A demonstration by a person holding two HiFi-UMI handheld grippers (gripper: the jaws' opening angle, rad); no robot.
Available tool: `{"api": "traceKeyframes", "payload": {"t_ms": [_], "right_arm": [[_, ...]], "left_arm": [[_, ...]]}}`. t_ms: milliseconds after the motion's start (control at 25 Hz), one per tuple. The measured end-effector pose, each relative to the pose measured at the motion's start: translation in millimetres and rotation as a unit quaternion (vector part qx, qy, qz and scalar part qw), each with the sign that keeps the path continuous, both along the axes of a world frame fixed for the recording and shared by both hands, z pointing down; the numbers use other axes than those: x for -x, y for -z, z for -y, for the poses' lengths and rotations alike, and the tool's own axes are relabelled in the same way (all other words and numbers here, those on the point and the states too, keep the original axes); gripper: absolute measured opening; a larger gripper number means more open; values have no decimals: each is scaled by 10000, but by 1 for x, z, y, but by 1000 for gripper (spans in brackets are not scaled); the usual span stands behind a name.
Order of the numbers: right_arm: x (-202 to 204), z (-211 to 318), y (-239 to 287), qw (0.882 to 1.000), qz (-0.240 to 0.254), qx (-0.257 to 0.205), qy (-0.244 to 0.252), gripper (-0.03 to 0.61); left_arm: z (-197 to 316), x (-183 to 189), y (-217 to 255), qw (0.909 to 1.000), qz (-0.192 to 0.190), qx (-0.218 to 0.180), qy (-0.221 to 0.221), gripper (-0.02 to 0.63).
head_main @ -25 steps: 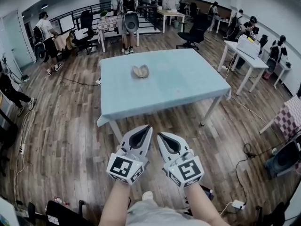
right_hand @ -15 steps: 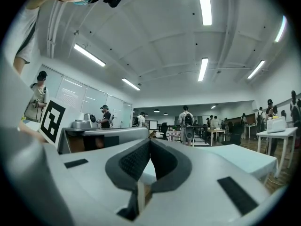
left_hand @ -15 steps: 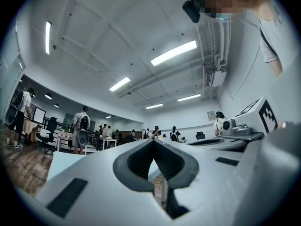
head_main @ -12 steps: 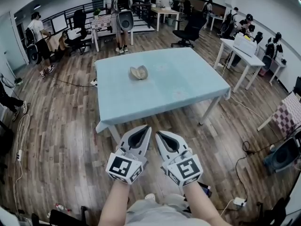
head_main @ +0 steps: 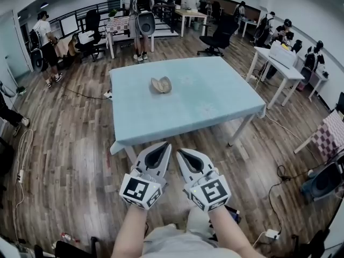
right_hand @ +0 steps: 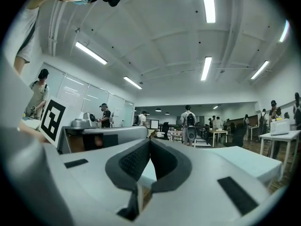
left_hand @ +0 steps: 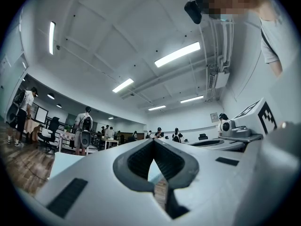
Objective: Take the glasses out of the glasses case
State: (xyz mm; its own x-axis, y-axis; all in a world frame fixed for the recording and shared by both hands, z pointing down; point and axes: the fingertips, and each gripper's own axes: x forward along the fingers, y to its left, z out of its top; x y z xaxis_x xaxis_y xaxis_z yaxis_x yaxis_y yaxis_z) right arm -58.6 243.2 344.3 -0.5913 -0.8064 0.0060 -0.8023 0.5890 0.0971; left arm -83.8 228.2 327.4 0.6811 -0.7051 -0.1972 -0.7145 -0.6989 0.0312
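Held low, side by side, tips pointing toward the tabletop: left claw [head_main: 166, 146] and right claw [head_main: 181, 152]. Both shut, tips pressed together, nothing gripped; same reading in the left gripper view [left_hand: 153, 141] and the right gripper view [right_hand: 149, 140], only a pad-lined hollow behind the closed tips. Just behind the jaws, marker cubes [head_main: 142, 191], then bare forearms [head_main: 133, 233] rising from the bottom edge. Ahead of the tips, the near edge of a pale blue tabletop [head_main: 215, 104] on white legs, close but not touching. On the far middle of it, well apart from both claws: the case [head_main: 160, 84], tan, lying open like a shell, alone on the cloth. Too small to tell whether glasses inside. Underneath and all round, wood-plank floor [head_main: 70, 144]. Further out, white desks at right, a black office chair [head_main: 217, 36] beyond the far corner, several people [head_main: 137, 7] standing or sitting along the back and sides of the room.
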Motion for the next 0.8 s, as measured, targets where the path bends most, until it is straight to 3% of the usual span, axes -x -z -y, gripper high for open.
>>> {"api": "traceKeyframes", "payload": {"t_ms": [800], "right_arm": [[-32,80,-10,9999,106,-21,2,6]], "left_arm": [[79,-24,-9,9998,104,-34,139,8]]}}
